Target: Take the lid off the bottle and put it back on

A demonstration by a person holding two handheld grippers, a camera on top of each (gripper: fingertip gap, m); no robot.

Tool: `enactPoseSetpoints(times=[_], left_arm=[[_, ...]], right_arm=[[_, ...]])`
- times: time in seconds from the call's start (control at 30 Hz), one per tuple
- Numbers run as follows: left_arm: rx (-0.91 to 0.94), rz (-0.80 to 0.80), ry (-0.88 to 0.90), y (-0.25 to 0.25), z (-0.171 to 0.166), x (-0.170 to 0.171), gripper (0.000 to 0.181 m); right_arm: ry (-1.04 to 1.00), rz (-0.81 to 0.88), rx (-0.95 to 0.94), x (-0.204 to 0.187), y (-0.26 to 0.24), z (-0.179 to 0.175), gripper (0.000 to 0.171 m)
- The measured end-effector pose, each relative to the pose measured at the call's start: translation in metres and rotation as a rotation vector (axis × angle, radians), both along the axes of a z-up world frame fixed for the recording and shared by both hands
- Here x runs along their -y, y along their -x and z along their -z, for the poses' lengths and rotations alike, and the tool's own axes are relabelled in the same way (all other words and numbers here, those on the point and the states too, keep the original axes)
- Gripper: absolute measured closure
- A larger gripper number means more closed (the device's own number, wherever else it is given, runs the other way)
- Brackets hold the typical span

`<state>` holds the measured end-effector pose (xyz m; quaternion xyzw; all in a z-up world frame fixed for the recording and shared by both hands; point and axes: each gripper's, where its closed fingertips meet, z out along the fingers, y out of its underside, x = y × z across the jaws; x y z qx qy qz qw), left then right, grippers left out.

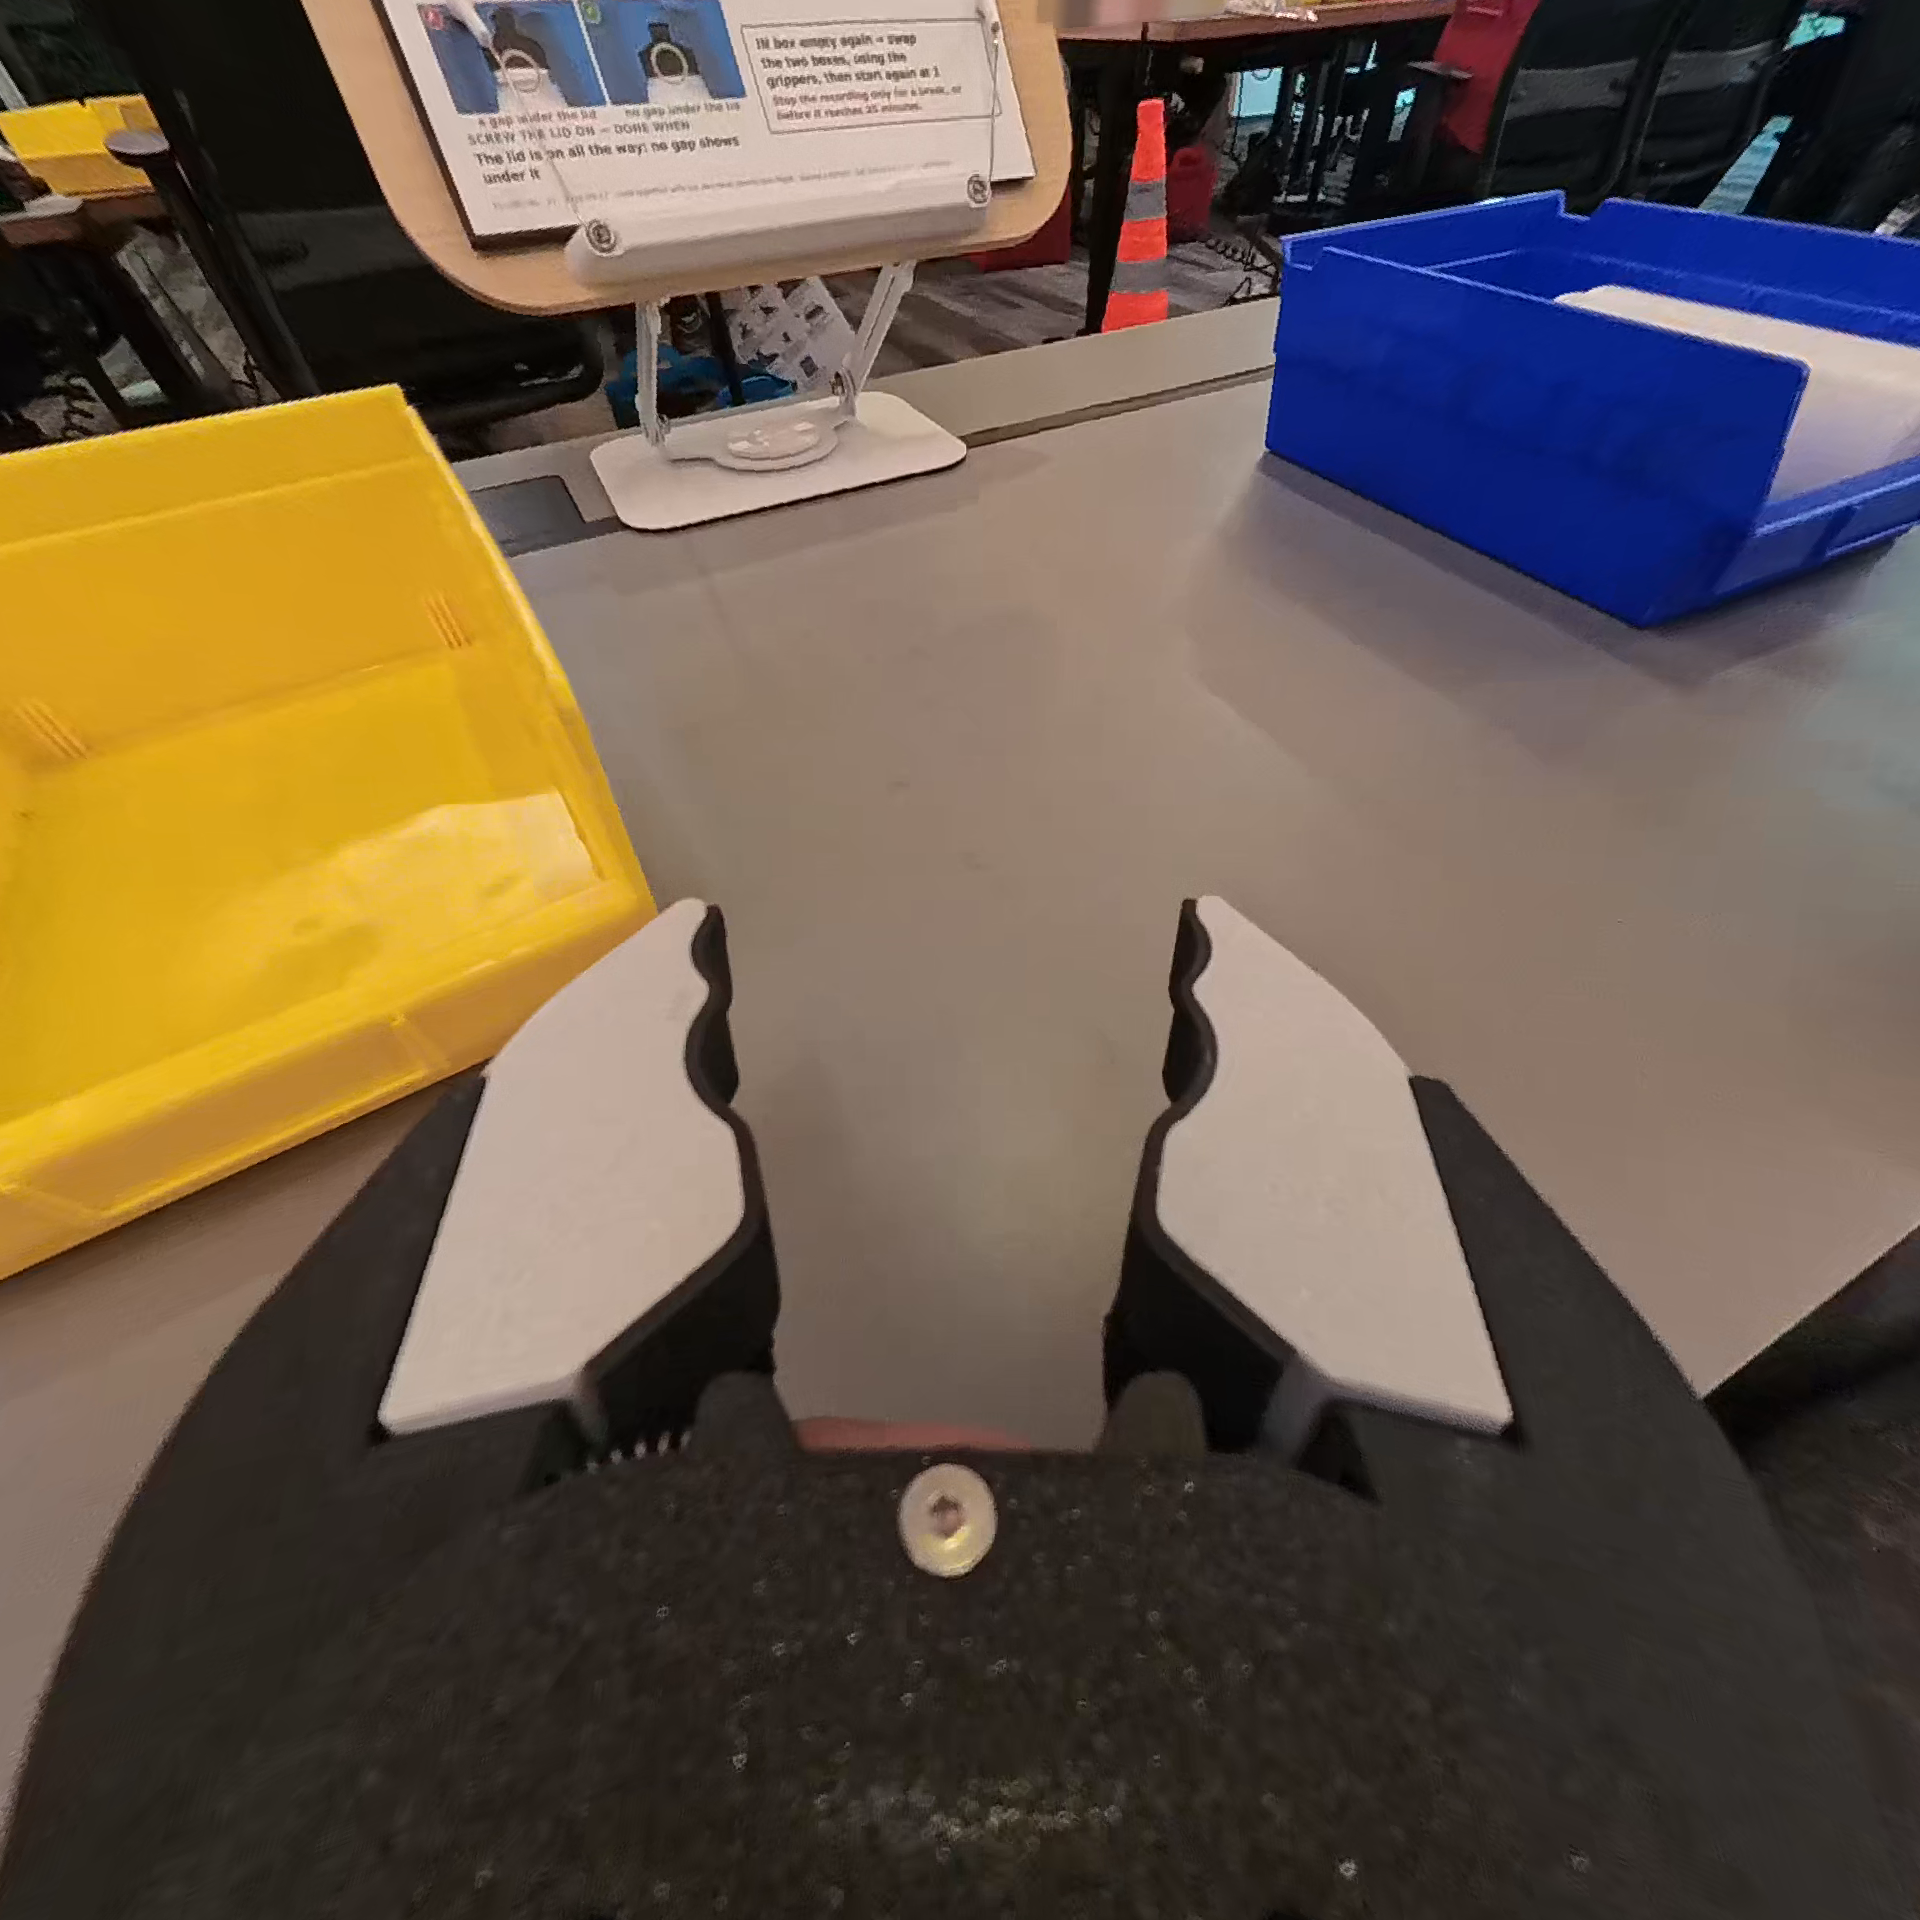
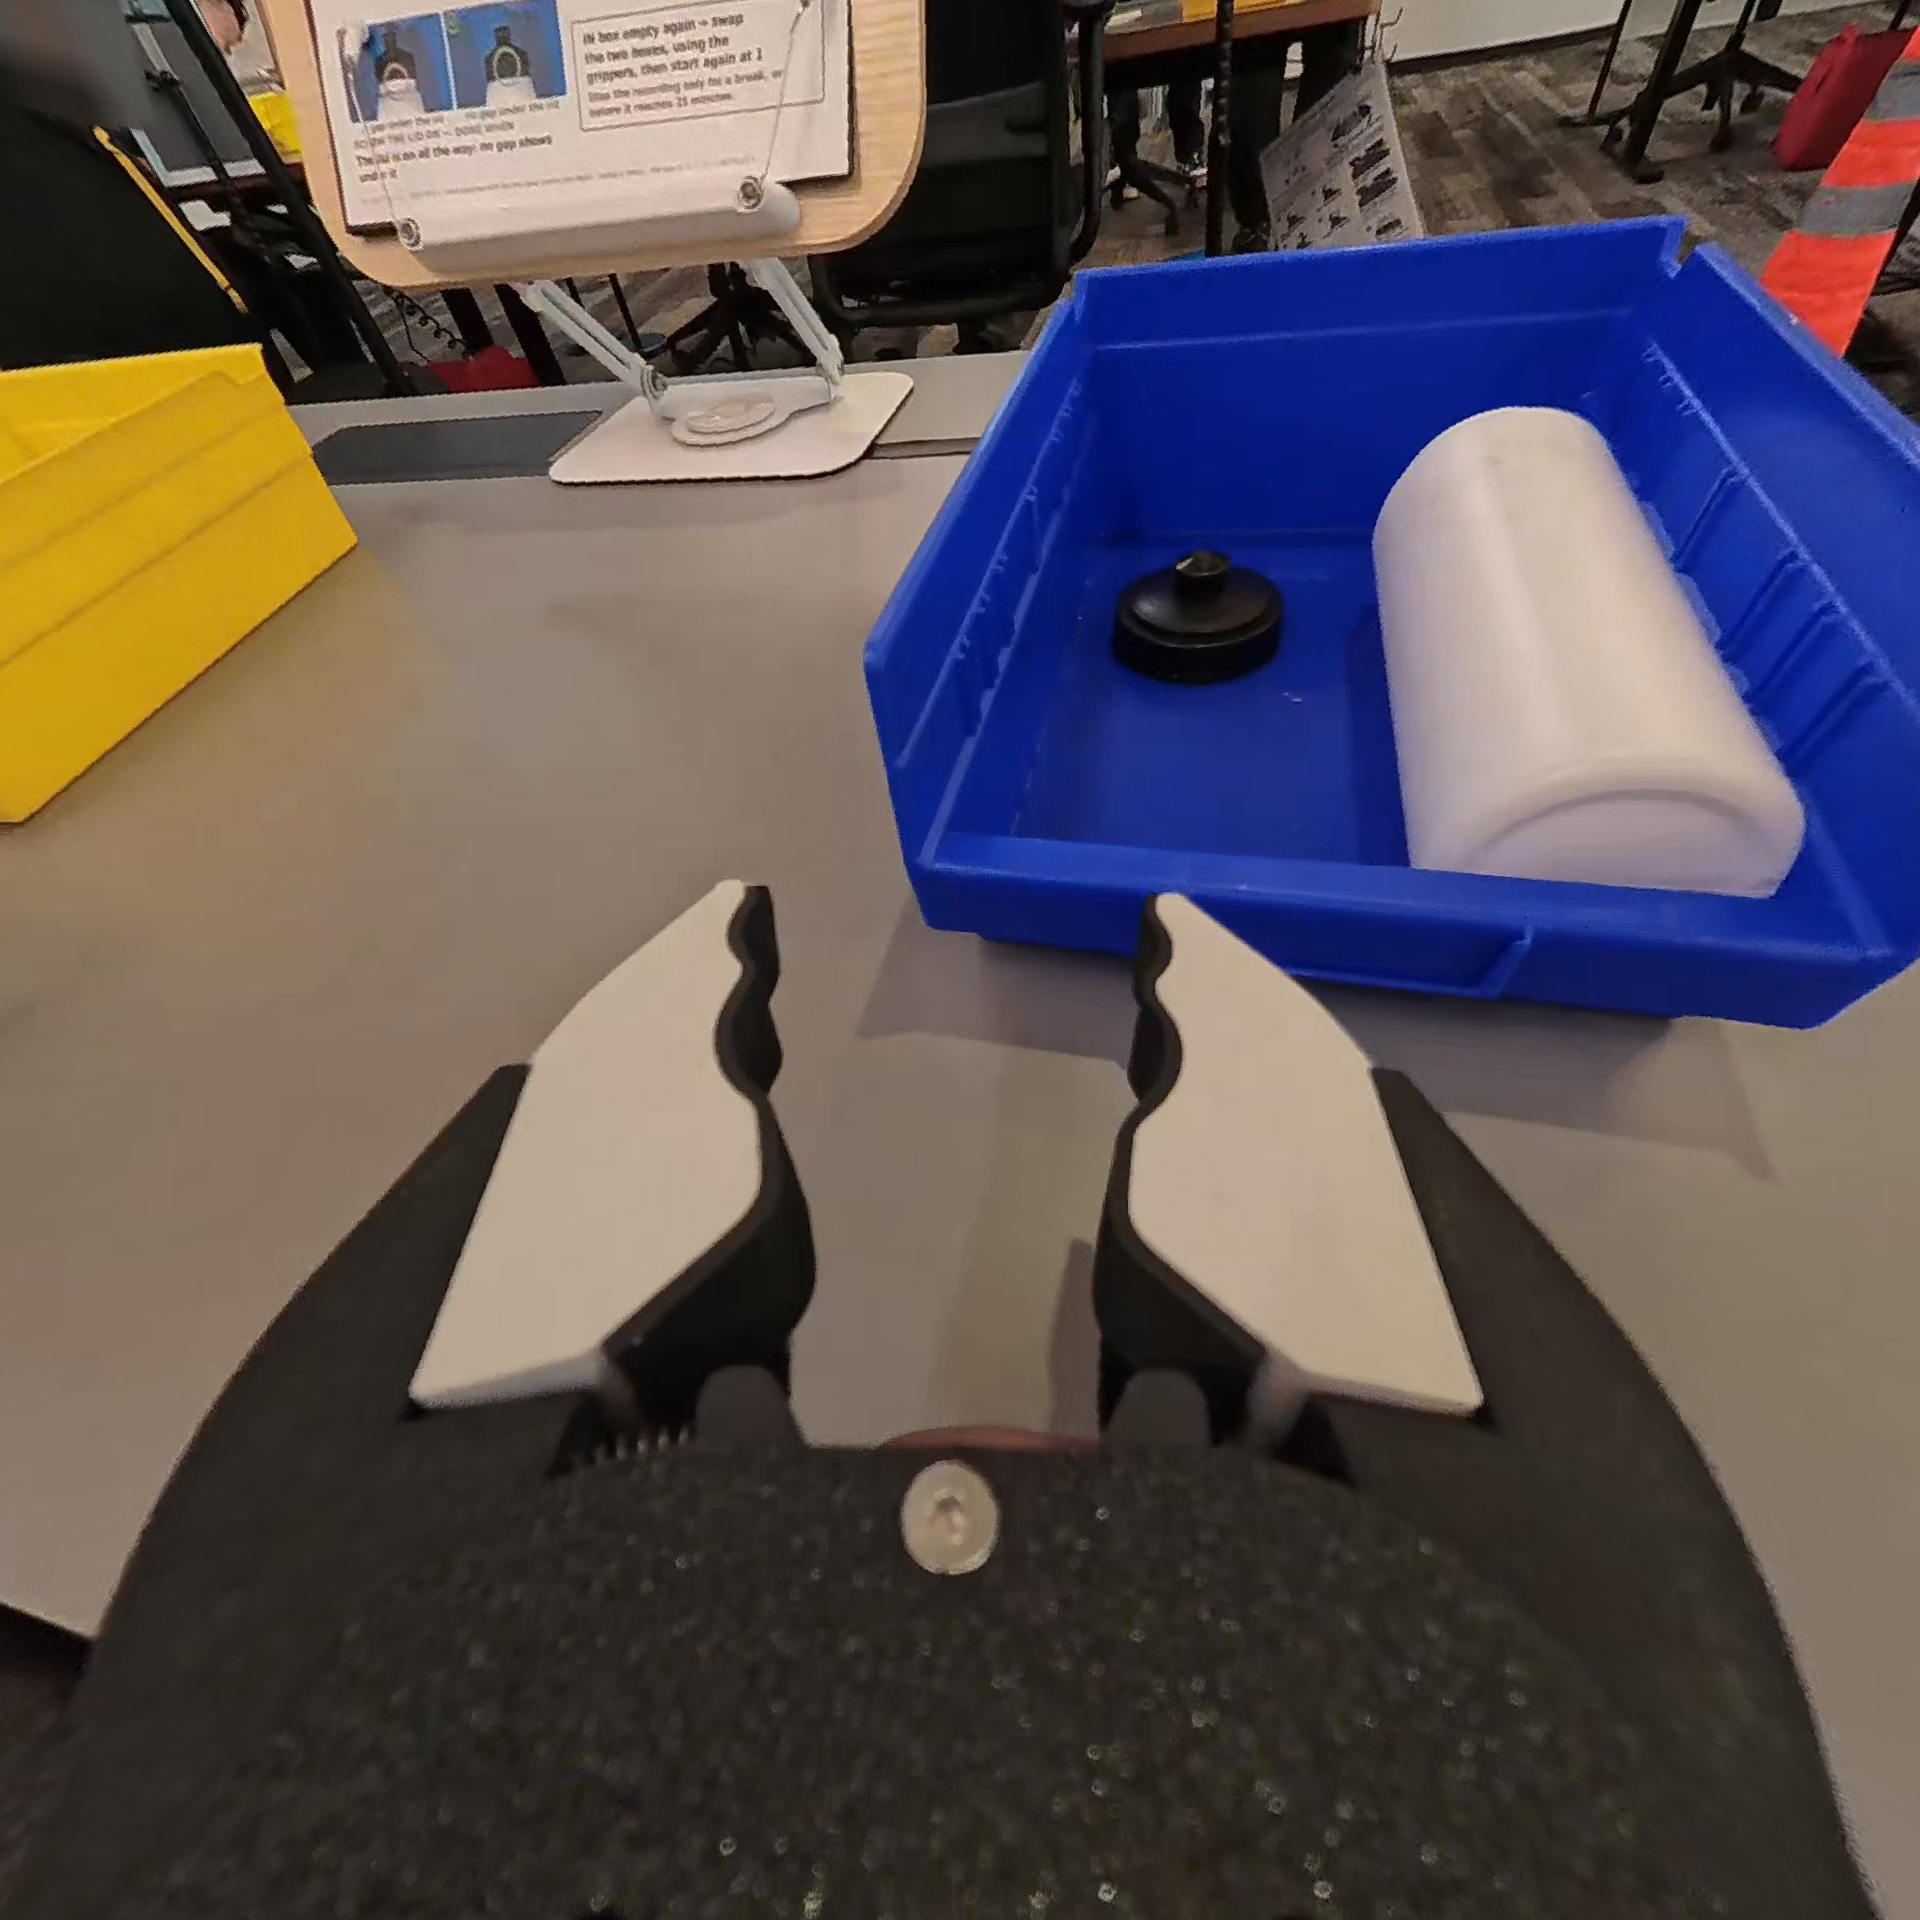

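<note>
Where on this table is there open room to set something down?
The widest bare stretch of grey table runs between the yellow bin and blue bin, back to the stand's white base. The blue bin is crowded: bottle, black lid.

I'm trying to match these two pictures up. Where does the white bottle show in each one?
Left wrist view: the white bottle peeks over the blue bin wall at the right edge, mostly hidden.
Right wrist view: it lies on its side along the bin's right wall, beside the black lid.
Shared landmark: the instruction stand at the table's far edge.
</note>
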<state>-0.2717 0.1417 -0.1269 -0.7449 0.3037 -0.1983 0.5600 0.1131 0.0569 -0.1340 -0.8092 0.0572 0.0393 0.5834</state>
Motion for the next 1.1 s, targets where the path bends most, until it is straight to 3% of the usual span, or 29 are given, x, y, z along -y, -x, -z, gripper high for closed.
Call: enactPoseSetpoints(times=[0.17,0.37,0.6,0.7,0.77,0.87,0.97,1.1], left_arm=[[0.005,0.013,0.017,-0.003,0.002,0.002,0.101],[0.026,0.034,0.073,-0.007,0.008,0.003,0.103],[0.024,0.05,0.076,-0.009,0.009,0.005,0.103],[0.012,0.061,0.081,-0.011,0.012,0.006,0.103],[0.005,0.072,0.08,-0.015,0.014,0.007,0.103],[-0.008,0.108,0.08,-0.027,0.017,0.011,0.102],[-0.006,0.164,0.048,-0.05,0.015,0.016,0.097],[0.088,0.28,0.017,-0.099,-0.001,0.031,0.091]], right_arm=[[0.054,-0.031,-0.009,-0.007,0.007,0.013,0.098],[0.071,-0.043,-0.013,-0.056,0.025,0.018,0.074],[0.071,-0.081,-0.014,-0.1,0.05,0.021,0.07],[0.098,-0.129,0.01,-0.104,0.069,0.023,0.057],[0.107,-0.242,-0.023,-0.1,0.095,0.02,0.061],[0.051,-0.447,-0.065,-0.081,0.137,0.002,0.094],[-0.003,-0.525,-0.066,-0.047,0.16,-0.019,0.086],[-0.141,-0.402,-0.011,-0.001,0.146,-0.048,0.085]])
